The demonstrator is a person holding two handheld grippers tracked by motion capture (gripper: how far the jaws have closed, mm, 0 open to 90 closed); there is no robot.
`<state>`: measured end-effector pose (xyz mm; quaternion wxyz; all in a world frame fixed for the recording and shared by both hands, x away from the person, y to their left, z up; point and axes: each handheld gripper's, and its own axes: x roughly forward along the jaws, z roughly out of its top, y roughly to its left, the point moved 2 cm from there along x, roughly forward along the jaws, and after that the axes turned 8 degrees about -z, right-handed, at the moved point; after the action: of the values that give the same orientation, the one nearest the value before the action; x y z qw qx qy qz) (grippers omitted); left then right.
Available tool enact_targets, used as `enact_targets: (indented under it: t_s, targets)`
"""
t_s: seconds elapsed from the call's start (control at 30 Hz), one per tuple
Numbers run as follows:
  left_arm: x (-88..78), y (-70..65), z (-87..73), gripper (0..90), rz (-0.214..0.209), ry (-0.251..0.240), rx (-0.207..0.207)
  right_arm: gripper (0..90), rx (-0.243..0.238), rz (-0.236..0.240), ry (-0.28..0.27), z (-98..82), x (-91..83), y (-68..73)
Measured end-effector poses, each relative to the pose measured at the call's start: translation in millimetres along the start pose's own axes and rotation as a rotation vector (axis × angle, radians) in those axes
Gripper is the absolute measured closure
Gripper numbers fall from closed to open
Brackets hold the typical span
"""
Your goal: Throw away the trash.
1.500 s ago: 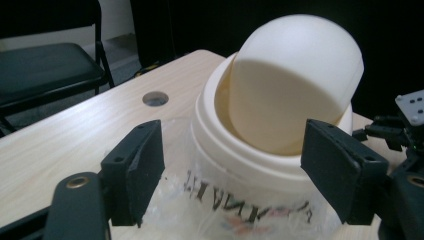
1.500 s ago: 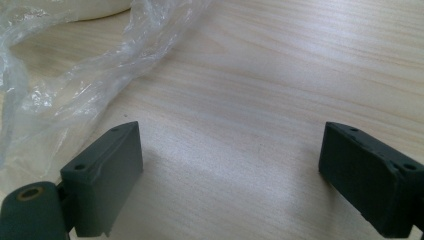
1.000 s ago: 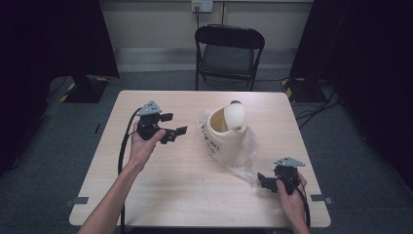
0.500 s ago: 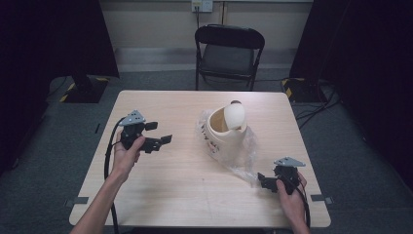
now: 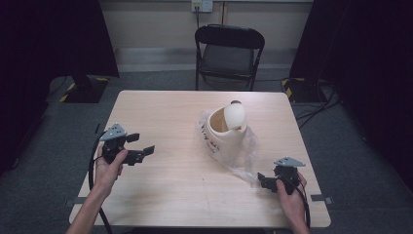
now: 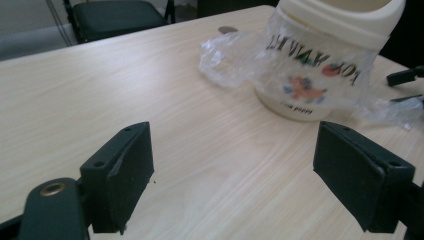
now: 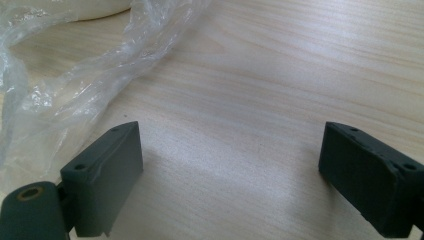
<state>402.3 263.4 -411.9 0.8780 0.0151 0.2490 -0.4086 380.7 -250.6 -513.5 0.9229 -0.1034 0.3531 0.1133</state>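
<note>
**Table stock: one tub, one bag, two grippers**

Moved since the earlier frames: the left gripper (image 5: 139,148), one item, has drawn back from the table's middle toward the left edge and nearer the person. Its two jaws stand wide apart, holding nothing, above bare wood. The right gripper (image 5: 265,181), one item, has kept its place near the front right corner; its two jaws are likewise spread, empty, low over the table (image 5: 165,195).

One cream tub (image 5: 221,136), printed with letters and a small picture, stands upright right of the table's centre, well apart from the left gripper. One pale rounded piece (image 5: 234,117) leans at its open top. One clear plastic bag (image 5: 241,161) is crumpled around the tub and trails toward the right gripper; in the right gripper view the film (image 7: 75,75) lies just beside the left-hand jaw, contact uncertain.

One black folding chair (image 5: 229,53) stands beyond the far edge. Two hands, one per gripper.
</note>
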Motion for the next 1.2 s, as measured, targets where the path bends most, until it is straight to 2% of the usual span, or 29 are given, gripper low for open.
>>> enact_targets:
  t_s: [0.1, 0.3, 0.47, 0.77, 1.17, 1.2]
  targets:
    - [-5.2, 4.0, -11.9, 16.1, 0.018, 0.001, -0.028, 9.7, 0.000, 0.000, 0.000, 0.0, 0.0, 0.0]
    - [-15.8, 6.0, -35.8, 16.0, 0.059, 0.016, -0.058, 9.7, 0.000, 0.000, 0.000, 0.0, 0.0, 0.0]
    - [-20.0, 10.4, -59.9, 15.9, 0.103, 0.059, -0.084, 9.7, 0.000, 0.000, 0.000, 0.0, 0.0, 0.0]
    - [-24.0, 16.4, -94.1, 15.9, 0.141, 0.110, -0.129, 9.6, 0.000, 0.000, 0.000, 0.0, 0.0, 0.0]
    - [-8.1, 16.1, -115.0, 16.2, 0.164, 0.194, -0.115, 9.7, 0.000, 0.000, 0.000, 0.0, 0.0, 0.0]
    - [-7.5, 16.1, -115.4, 16.3, 0.170, 0.204, -0.103, 9.6, 0.000, 0.000, 0.000, 0.0, 0.0, 0.0]
